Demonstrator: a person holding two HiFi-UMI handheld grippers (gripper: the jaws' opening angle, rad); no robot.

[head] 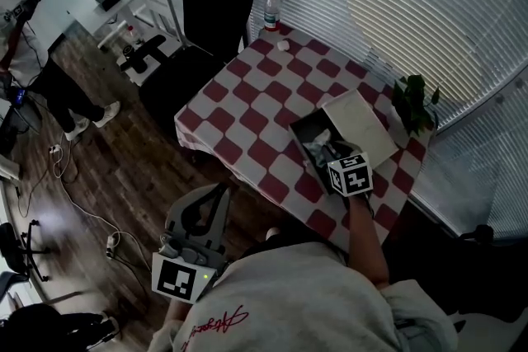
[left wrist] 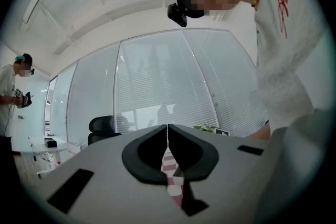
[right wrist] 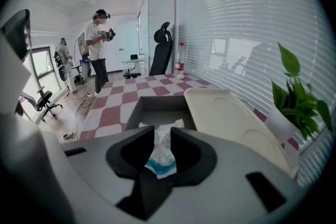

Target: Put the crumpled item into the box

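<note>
Crumpled item, white with teal, hung pinched in my right gripper above the open box. I judged it light, soft and springy, best held mid-bulk. Left gripper was clenched and empty.

Box on bench nr R edge, crumpled item in it. 1 lid touching box's R side, plant beyond. Bottle at far corner; chair L of it.
</note>
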